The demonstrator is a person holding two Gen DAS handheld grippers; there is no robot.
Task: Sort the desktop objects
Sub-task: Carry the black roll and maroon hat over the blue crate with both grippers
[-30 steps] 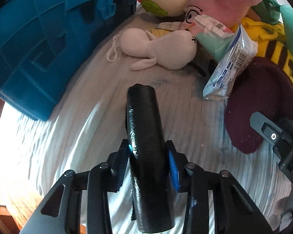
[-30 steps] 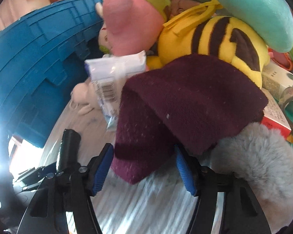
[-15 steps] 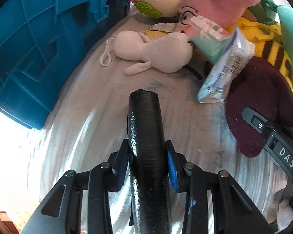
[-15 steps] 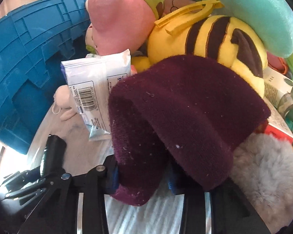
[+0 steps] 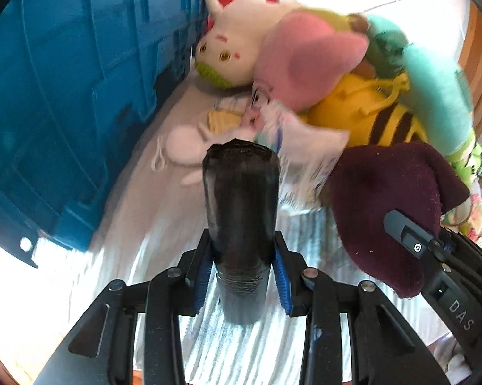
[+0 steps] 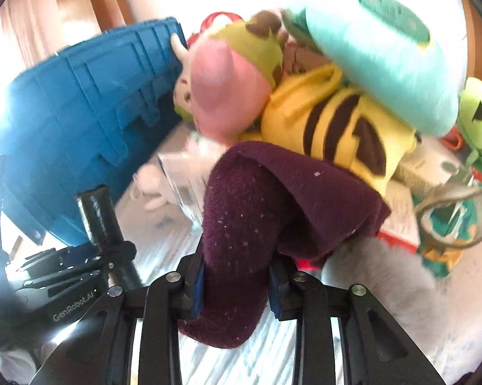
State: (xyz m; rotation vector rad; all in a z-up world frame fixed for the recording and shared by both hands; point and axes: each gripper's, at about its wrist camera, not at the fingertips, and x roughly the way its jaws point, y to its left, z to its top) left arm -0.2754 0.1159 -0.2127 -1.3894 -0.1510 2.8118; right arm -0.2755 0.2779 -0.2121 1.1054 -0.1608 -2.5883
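Pale striped cloth (image 5: 164, 256) covers the desktop, blue crate (image 5: 64, 102) at far left; left gripper (image 5: 241, 276) clamps a black roll (image 5: 241, 211), right gripper (image 6: 236, 284) pinches a maroon cloth (image 6: 273, 199) beside piled plush toys (image 6: 330, 122)

Both wrist views low, close, facing the blue crate (image 5: 64, 102) (shared toy pile)

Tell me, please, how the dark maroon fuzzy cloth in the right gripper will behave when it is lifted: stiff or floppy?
Probably floppy: the dark maroon fuzzy cloth folds and droops around the right gripper, which is shut on it. It looks light for its size. Its free end lies against the yellow striped bee plush, so it may drag that a little.
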